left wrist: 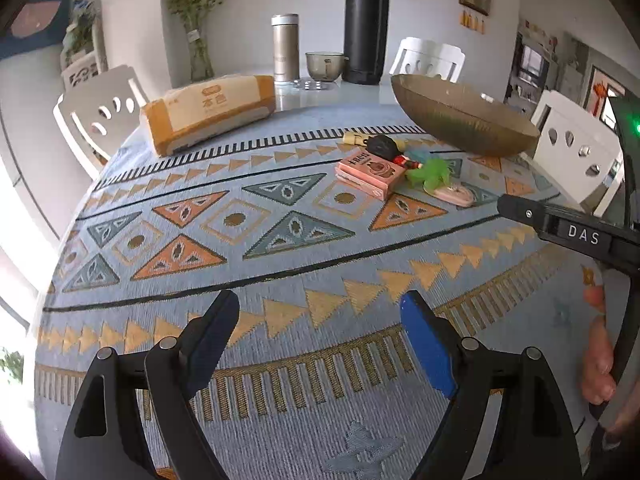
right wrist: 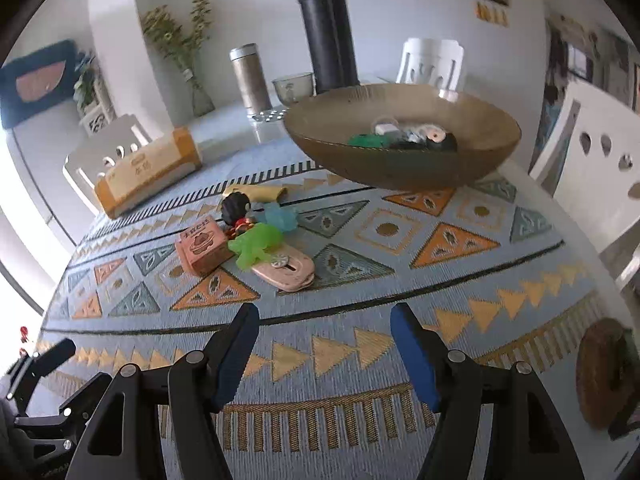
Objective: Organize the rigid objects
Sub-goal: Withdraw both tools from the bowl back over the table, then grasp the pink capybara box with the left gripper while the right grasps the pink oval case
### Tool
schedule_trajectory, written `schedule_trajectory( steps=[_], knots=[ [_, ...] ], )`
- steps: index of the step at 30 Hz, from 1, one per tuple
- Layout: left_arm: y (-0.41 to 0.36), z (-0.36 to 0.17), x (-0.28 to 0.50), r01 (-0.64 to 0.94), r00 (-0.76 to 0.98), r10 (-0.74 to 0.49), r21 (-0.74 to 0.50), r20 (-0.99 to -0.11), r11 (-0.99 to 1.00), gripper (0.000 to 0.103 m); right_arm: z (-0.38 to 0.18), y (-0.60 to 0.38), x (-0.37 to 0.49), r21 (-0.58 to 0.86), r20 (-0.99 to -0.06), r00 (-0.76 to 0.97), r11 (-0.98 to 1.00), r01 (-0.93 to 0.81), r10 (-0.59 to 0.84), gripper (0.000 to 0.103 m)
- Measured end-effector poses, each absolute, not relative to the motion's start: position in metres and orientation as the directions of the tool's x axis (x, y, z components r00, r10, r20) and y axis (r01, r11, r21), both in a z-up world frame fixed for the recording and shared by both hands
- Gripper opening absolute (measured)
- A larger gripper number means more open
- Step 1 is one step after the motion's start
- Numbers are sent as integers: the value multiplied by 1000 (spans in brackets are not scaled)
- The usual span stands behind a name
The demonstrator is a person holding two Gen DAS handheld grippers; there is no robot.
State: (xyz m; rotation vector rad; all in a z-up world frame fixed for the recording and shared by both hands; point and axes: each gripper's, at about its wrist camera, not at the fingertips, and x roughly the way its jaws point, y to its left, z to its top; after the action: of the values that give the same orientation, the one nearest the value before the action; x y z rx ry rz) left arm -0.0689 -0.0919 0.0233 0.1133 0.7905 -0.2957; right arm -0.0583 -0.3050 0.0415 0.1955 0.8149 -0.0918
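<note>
A cluster of small items lies on the patterned tablecloth: a pink box (right wrist: 202, 249) (left wrist: 370, 172), a green toy (right wrist: 256, 246) (left wrist: 430, 172), a pink flat case (right wrist: 286, 270) (left wrist: 452, 194), a black-haired figure (right wrist: 236, 208) (left wrist: 384, 146), a pale blue piece (right wrist: 280, 216) and a yellow tube (right wrist: 260, 192). Behind them stands a wide brown bowl (right wrist: 400, 168) (left wrist: 460, 120) with several small things inside. My left gripper (left wrist: 320, 320) is open over bare cloth. My right gripper (right wrist: 324, 332) is open too, short of the cluster, nothing between its fingers.
A tissue box (left wrist: 208, 110) lies at the back left. A silver flask (left wrist: 285, 48), a glass cup (left wrist: 324, 66) and a tall black thermos (left wrist: 366, 28) stand at the back. White chairs (left wrist: 96, 116) ring the table. A round brown coaster (right wrist: 604, 376) lies right.
</note>
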Motion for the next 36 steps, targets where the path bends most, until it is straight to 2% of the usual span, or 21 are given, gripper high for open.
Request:
schedule_trajectory(
  steps=[4, 8, 12, 19, 25, 26, 27, 30, 33, 36],
  knots=[
    [-99, 21, -62, 319, 629, -203, 11, -751, 948, 82, 37, -308, -53, 165, -749, 662, 977, 137, 34, 67],
    [-111, 31, -31, 354, 564, -237, -28, -791, 935, 82, 26, -316, -30, 197, -850, 515, 974, 115, 111, 67],
    [-133, 35, 7, 353, 582, -203, 21, -787, 935, 82, 35, -306, -6, 106, -875, 475, 994, 1, 93, 67],
    [-157, 18, 46, 378, 570, -193, 46, -799, 925, 82, 17, -300, 14, 13, -843, 533, 994, -111, 71, 67],
    [-154, 9, 62, 387, 551, -186, 52, -813, 921, 82, 18, -296, 21, -11, -832, 551, 992, -124, 60, 67],
    [-149, 9, 63, 377, 549, -184, 45, -815, 925, 82, 19, -297, 22, -1, -833, 549, 992, -126, 69, 66],
    [-142, 10, 64, 364, 549, -179, 41, -816, 930, 82, 19, -298, 22, 12, -832, 548, 991, -134, 84, 59],
    [-117, 15, 66, 317, 578, -138, 66, -804, 946, 82, 18, -293, 19, 24, -824, 555, 985, -173, 117, 49],
    [-99, 20, 71, 294, 584, -107, 87, -805, 952, 82, 18, -284, 15, 2, -818, 562, 979, -205, 120, 48],
    [-101, 24, 70, 346, 541, -202, -3, -817, 938, 82, 18, -283, 14, -23, -816, 571, 981, -194, 94, 48]
  ],
)
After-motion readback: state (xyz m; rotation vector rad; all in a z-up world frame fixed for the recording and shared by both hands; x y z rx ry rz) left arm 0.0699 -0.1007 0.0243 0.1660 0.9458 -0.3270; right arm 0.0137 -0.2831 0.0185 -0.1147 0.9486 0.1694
